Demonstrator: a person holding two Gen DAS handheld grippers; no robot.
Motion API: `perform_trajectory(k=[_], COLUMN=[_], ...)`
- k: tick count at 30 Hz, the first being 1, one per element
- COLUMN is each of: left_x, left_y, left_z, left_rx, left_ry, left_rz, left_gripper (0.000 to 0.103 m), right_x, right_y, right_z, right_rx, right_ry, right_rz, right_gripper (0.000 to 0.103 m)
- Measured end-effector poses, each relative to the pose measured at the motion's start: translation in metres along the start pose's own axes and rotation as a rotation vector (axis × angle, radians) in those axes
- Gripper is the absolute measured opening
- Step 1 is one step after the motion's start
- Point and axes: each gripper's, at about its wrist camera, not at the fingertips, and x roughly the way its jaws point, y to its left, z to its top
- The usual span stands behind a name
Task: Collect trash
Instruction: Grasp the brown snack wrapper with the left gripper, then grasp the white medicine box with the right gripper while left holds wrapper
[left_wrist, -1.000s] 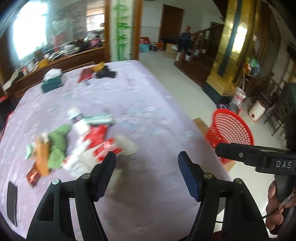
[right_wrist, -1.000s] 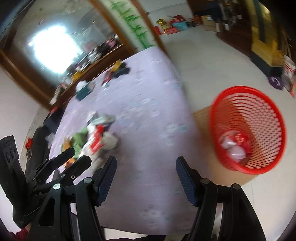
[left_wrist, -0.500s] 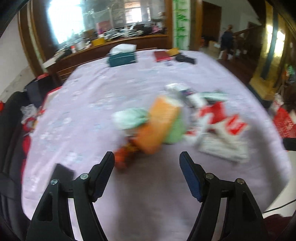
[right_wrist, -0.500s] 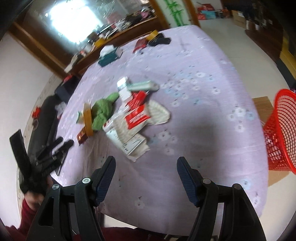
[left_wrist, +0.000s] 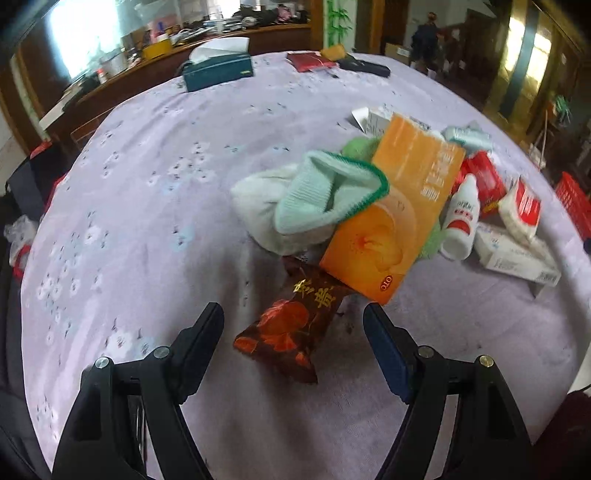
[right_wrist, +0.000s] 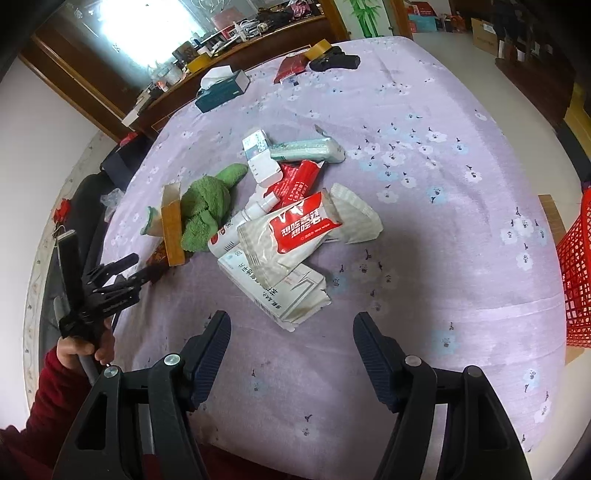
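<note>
**Two open grippers over a heap of trash**

Both of my grippers are spread wide and hold nothing. My left gripper (left_wrist: 293, 325) hangs just above the near end of the trash pile (right_wrist: 258, 206), and its two fingers (left_wrist: 201, 332) sit on either side of a dark red snack packet (left_wrist: 295, 325) with gold writing. I cannot tell if the fingers touch the cloth. The packet lies flat, and its far end is tucked under an orange box (left_wrist: 399, 206). A pale green sock (left_wrist: 325, 192) leans on that box. To the right of the box I see a white bottle (left_wrist: 461, 218) lying down, then a long white box (left_wrist: 513, 251) and red and white packs (left_wrist: 521, 206).

My right gripper (right_wrist: 291, 332) hangs over the purple tablecloth (right_wrist: 424, 110), near the front edge of the table. The long white box is the closest thing to it, just past the fingertips. On top of that box lies a red and white wipes pack (right_wrist: 303, 225). A fuzzy green cloth (right_wrist: 207, 206) sits on the left side of the pile.

I see the red basket (right_wrist: 576, 266) off the right side of the table, well apart from the pile. At the far end of the table are a dark green tissue box (right_wrist: 221, 90) and a black thing (right_wrist: 334, 61).
</note>
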Motion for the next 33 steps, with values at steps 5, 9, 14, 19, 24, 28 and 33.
perform_trajectory(k=[5,9,14,19,24,28,33], left_x=[0.012,0.011,-0.001,-0.016,-0.025,-0.027,-0.036], left_y=[-0.003,0.001,0.0,0.0,0.002,0.001,-0.003], left_z=[0.0,-0.002,-0.017,-0.032,-0.04,-0.042,-0.044], left_rx=[-0.008,-0.063,-0.1,-0.136,-0.174,-0.179,-0.191], left_ry=[-0.001,-0.005,0.004,0.0,-0.005,-0.007,-0.026], left_rz=[-0.011,-0.019,-0.035,-0.042,-0.036,-0.019,-0.015], left_gripper=[0.059,0.033,0.033,0.033,0.033,0.033,0.033], right_x=[0.018,0.036,0.065,0.084,0.085,0.096,0.108], right_y=[0.004,0.006,0.0,0.011,0.05,0.063,0.065], right_z=[0.009,0.021,0.037,0.029,0.004,0.009,0.014], right_rx=[-0.048,-0.087,-0.071,-0.075,-0.194,-0.244,-0.255], right_ry=[0.026,0.036,0.046,0.118,0.169,0.161,0.163], right_rz=[-0.016,-0.018,0.003,0.073,0.08,0.007,-0.041], right_gripper=[0.073,0.073,0.075,0.075,0.075,0.076,0.066])
